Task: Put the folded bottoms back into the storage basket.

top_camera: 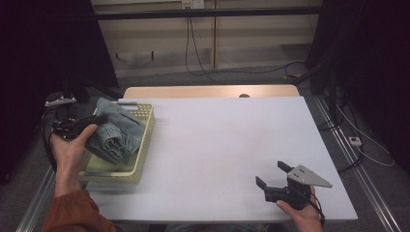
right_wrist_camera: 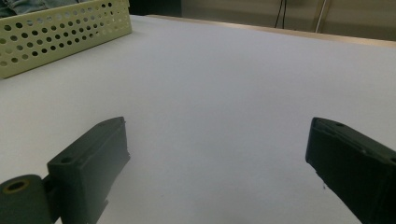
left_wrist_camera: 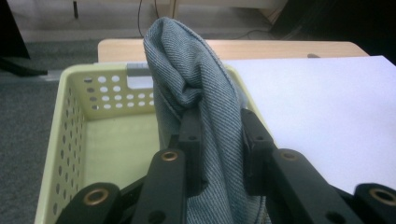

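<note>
While the left gripper (left_wrist_camera: 219,135) is clamped on a fold of the jeans (top_camera: 115,130), which hang partly in the basket (top_camera: 145,140), it seems best to lower them slowly and let go only once the bulk lies inside the walls. Apart from the jeans, the basket's visible floor is bare. Well away from the basket, the right gripper (top_camera: 271,175) rests on the table (top_camera: 217,145) with jaws spread and nothing between them.

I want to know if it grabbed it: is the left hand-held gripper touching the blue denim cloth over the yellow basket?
Touching. In the left gripper view, the left hand-held gripper pinches the blue denim cloth.
</note>
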